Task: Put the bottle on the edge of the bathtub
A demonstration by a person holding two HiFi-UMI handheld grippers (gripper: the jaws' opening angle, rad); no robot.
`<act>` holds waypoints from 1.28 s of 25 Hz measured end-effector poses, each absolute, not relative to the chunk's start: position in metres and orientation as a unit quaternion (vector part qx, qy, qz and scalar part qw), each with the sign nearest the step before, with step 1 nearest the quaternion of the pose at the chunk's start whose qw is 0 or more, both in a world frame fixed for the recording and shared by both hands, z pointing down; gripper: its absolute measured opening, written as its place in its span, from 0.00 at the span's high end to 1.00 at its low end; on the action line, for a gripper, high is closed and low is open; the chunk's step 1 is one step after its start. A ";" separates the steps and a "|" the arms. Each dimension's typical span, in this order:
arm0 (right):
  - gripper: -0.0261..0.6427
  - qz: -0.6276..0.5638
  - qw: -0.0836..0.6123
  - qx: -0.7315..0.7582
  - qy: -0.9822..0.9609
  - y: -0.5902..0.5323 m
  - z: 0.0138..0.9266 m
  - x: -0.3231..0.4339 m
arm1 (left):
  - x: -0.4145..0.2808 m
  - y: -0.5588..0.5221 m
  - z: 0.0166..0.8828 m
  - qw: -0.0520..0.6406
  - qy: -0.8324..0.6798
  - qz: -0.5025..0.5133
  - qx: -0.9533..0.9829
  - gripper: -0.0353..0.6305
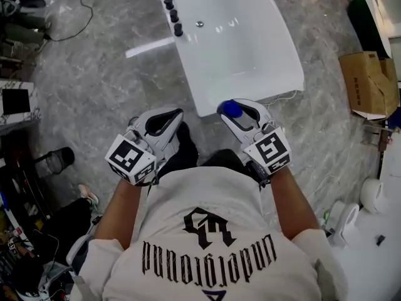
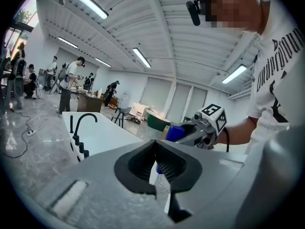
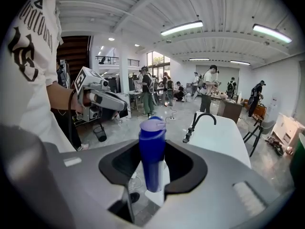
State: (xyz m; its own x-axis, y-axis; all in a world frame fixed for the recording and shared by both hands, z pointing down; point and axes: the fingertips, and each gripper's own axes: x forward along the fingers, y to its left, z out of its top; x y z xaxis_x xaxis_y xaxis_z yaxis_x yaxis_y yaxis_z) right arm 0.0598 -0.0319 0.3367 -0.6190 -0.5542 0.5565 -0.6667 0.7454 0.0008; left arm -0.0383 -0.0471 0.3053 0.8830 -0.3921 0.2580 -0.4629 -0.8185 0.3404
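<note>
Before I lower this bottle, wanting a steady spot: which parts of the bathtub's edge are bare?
The near end of the bathtub, beyond the bottle, is bare, as is its right side. The black faucet fittings crowd the far left edge.

Clothing: I see an off-white short-sleeved T-shirt [image 1: 207,231] with black gothic lettering and an emblem | legs: dark trousers [image 1: 188,155] | left gripper [image 1: 164,123], right gripper [image 1: 239,113]: pale grey shells, black-lined fingers | behind the fingers: white marker cubes [image 1: 130,158] with black squares | behind right fingers: thin black cable [image 2: 227,140]
</note>
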 end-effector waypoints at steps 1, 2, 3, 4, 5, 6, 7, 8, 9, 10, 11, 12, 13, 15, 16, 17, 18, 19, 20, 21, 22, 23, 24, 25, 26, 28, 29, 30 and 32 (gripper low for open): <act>0.73 0.103 0.275 0.341 -0.893 -0.037 0.342 0.057 | -0.037 -0.050 0.312 0.200 -0.216 0.093 0.951 0.94; 0.73 0.102 0.279 0.338 -0.893 -0.041 0.348 0.055 | -0.035 -0.051 0.319 0.200 -0.206 0.099 0.953 0.94; 0.73 0.102 0.285 0.335 -0.892 -0.044 0.355 0.053 | -0.033 -0.052 0.324 0.201 -0.198 0.104 0.954 0.94; 0.73 0.102 0.292 0.329 -0.892 -0.046 0.363 0.049 | -0.032 -0.052 0.329 0.201 -0.193 0.109 0.954 0.94; 0.73 0.101 0.298 0.323 -0.892 -0.049 0.372 0.045 | -0.033 -0.054 0.334 0.200 -0.191 0.115 0.954 0.94; 0.73 0.100 0.302 0.318 -0.893 -0.053 0.380 0.040 | -0.034 -0.057 0.339 0.197 -0.191 0.122 0.954 0.94; 0.73 0.099 0.305 0.313 -0.894 -0.057 0.387 0.037 | -0.034 -0.062 0.346 0.196 -0.192 0.128 0.953 0.94; 0.73 0.099 0.307 0.308 -0.895 -0.061 0.395 0.035 | -0.033 -0.066 0.353 0.198 -0.194 0.132 0.952 0.94; 0.73 0.100 0.309 0.303 -0.896 -0.064 0.402 0.034 | -0.031 -0.069 0.360 0.203 -0.196 0.135 0.950 0.94; 0.73 0.103 0.311 0.298 -0.897 -0.065 0.409 0.035 | -0.028 -0.070 0.367 0.207 -0.198 0.138 0.948 0.94; 0.73 0.106 0.312 0.292 -0.898 -0.066 0.416 0.036 | -0.025 -0.072 0.374 0.211 -0.201 0.141 0.946 0.94; 0.73 0.110 0.314 0.288 -0.898 -0.067 0.423 0.038 | -0.021 -0.073 0.379 0.214 -0.204 0.143 0.944 0.94; 0.73 0.115 0.319 0.284 -0.897 -0.068 0.431 0.041 | -0.017 -0.074 0.385 0.217 -0.207 0.146 0.943 0.94; 0.73 0.127 0.334 0.276 -0.892 -0.068 0.452 0.051 | -0.008 -0.079 0.399 0.224 -0.212 0.151 0.939 0.94; 0.73 0.130 0.342 0.271 -0.890 -0.071 0.465 0.054 | -0.006 -0.084 0.407 0.225 -0.215 0.154 0.938 0.94; 0.73 0.130 0.349 0.266 -0.889 -0.076 0.478 0.054 | -0.007 -0.090 0.417 0.227 -0.217 0.158 0.936 0.94; 0.73 0.127 0.356 0.259 -0.889 -0.080 0.490 0.052 | -0.010 -0.096 0.426 0.229 -0.221 0.162 0.934 0.94; 0.73 0.124 0.364 0.250 -0.888 -0.082 0.501 0.049 | -0.013 -0.099 0.434 0.234 -0.225 0.165 0.931 0.94; 0.73 0.122 0.372 0.240 -0.888 -0.082 0.511 0.049 | -0.014 -0.098 0.440 0.241 -0.229 0.168 0.928 0.94; 0.73 0.123 0.379 0.231 -0.887 -0.080 0.521 0.051 | -0.012 -0.096 0.447 0.247 -0.233 0.171 0.925 0.94; 0.73 0.124 0.385 0.224 -0.887 -0.078 0.531 0.055 | -0.009 -0.094 0.453 0.252 -0.236 0.174 0.922 0.94; 0.73 0.124 0.390 0.220 -0.886 -0.079 0.541 0.059 | -0.005 -0.095 0.459 0.255 -0.238 0.176 0.920 0.94; 0.73 0.123 0.394 0.217 -0.884 -0.082 0.551 0.061 | -0.003 -0.097 0.466 0.257 -0.240 0.177 0.919 0.94; 0.73 0.124 0.399 0.214 -0.883 -0.087 0.561 0.061 | -0.004 -0.102 0.473 0.259 -0.242 0.177 0.918 0.94; 0.73 0.125 0.402 0.211 -0.882 -0.093 0.571 0.059 | -0.006 -0.108 0.480 0.262 -0.245 0.177 0.917 0.94; 0.73 0.131 0.409 0.203 -0.880 -0.103 0.591 0.052 | -0.013 -0.118 0.496 0.271 -0.249 0.179 0.912 0.94; 0.73 0.134 0.412 0.199 -0.879 -0.108 0.600 0.050 | -0.016 -0.124 0.504 0.275 -0.251 0.181 0.910 0.94; 0.73 0.136 0.416 0.195 -0.878 -0.114 0.609 0.047 | -0.019 -0.130 0.511 0.280 -0.254 0.182 0.908 0.94; 0.73 0.140 0.424 0.187 -0.875 -0.124 0.628 0.044 | -0.023 -0.141 0.527 0.288 -0.256 0.185 0.904 0.94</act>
